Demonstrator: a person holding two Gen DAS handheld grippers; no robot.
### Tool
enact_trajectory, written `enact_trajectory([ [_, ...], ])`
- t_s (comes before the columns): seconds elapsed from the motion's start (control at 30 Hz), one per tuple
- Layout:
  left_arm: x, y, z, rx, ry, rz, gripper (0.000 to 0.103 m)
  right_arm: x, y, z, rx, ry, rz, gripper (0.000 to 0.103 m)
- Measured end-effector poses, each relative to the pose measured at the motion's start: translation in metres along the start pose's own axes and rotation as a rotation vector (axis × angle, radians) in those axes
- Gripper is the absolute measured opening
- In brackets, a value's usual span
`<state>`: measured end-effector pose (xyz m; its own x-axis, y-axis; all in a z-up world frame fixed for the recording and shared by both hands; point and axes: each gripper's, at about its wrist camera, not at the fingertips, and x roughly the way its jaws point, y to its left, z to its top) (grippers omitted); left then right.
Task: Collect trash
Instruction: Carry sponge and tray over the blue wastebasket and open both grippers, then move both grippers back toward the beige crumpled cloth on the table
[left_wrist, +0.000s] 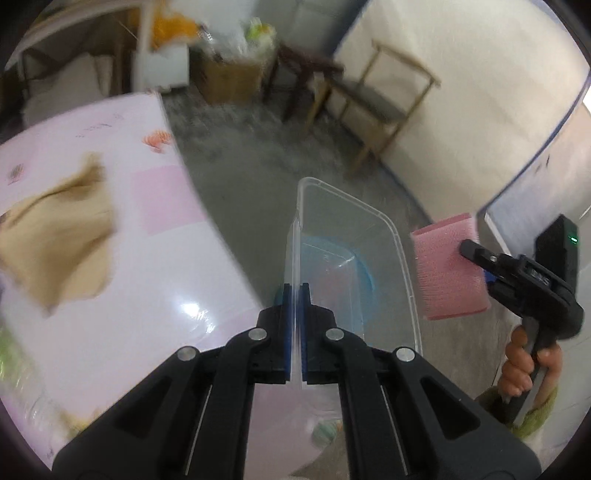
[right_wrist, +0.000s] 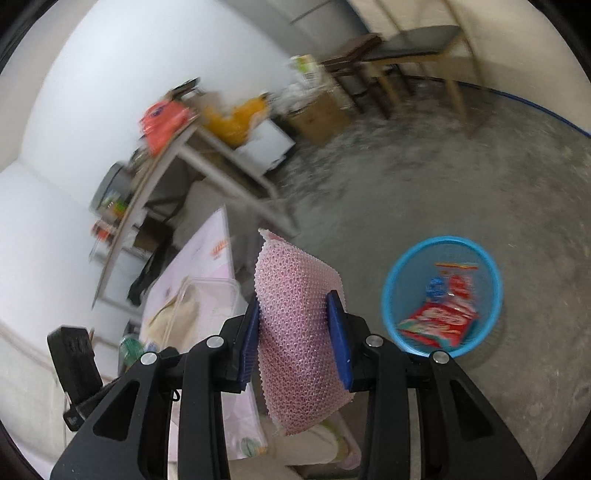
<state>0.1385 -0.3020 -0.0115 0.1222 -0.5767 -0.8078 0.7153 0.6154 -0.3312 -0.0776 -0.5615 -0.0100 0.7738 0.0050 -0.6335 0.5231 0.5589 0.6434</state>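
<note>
We carry a clear box and a pink sponge over the floor, near the blue bin.

Our left gripper (left_wrist: 295, 295) is pinched tight on the rim of the clear plastic box (left_wrist: 369, 236), which hangs past the edge of the pink table (left_wrist: 129, 295). Our right gripper (right_wrist: 299, 332) squeezes the pink sponge (right_wrist: 295, 314) between its blue pads. The blue bin (right_wrist: 441, 295) sits on the gray floor (right_wrist: 443, 166) with red wrappers (right_wrist: 439, 321) inside. A tan cloth (left_wrist: 59, 240) lies on the table.
</note>
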Motion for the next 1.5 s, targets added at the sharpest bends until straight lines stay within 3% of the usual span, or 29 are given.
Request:
enact_trajectory([
  [0.1, 0.052, -0.023, 0.025, 0.036, 0.088, 0.026, 0.002, 0.012, -0.033, 0.012, 0.042, -0.003, -0.048, 0.035],
  [0.2, 0.100, -0.036, 0.047, 0.003, 0.139, -0.003, 0.004, 0.030, -0.061, 0.025, 0.061, -0.011, -0.107, 0.037],
  [0.27, 0.124, -0.041, 0.054, -0.013, 0.148, -0.028, 0.020, 0.048, -0.083, 0.033, 0.083, 0.011, -0.126, 0.039],
  [0.3, 0.138, -0.044, 0.055, -0.020, 0.158, -0.034, 0.034, 0.060, -0.098, 0.037, 0.104, 0.027, -0.135, 0.044],
  [0.37, 0.156, -0.050, 0.053, -0.033, 0.177, -0.040, 0.042, 0.075, -0.120, 0.036, 0.142, 0.042, -0.151, 0.052],
  [0.5, 0.153, -0.051, 0.044, -0.049, 0.198, -0.096, 0.043, 0.082, -0.148, 0.025, 0.218, 0.041, -0.166, 0.053],
  [0.7, 0.090, -0.041, 0.032, -0.024, 0.097, -0.158, 0.052, 0.067, -0.145, 0.004, 0.206, 0.027, -0.152, 0.053],
  [0.87, 0.007, -0.015, 0.013, -0.034, -0.032, -0.192, 0.059, 0.040, -0.119, -0.002, 0.149, -0.009, -0.149, 0.055],
  [1.07, -0.089, 0.024, -0.038, -0.070, -0.169, -0.177, 0.072, 0.003, -0.044, -0.006, -0.048, -0.071, -0.173, 0.071],
  [1.2, -0.140, 0.057, -0.085, -0.118, -0.244, -0.077, 0.076, -0.007, 0.027, -0.009, -0.224, -0.118, -0.234, 0.086],
  [1.33, -0.175, 0.086, -0.135, -0.167, -0.308, 0.068, 0.079, 0.007, 0.096, -0.020, -0.382, -0.124, -0.343, 0.092],
  [1.5, -0.197, 0.123, -0.188, -0.265, -0.343, 0.202, 0.080, 0.025, 0.174, -0.049, -0.583, -0.125, -0.318, 0.096],
])
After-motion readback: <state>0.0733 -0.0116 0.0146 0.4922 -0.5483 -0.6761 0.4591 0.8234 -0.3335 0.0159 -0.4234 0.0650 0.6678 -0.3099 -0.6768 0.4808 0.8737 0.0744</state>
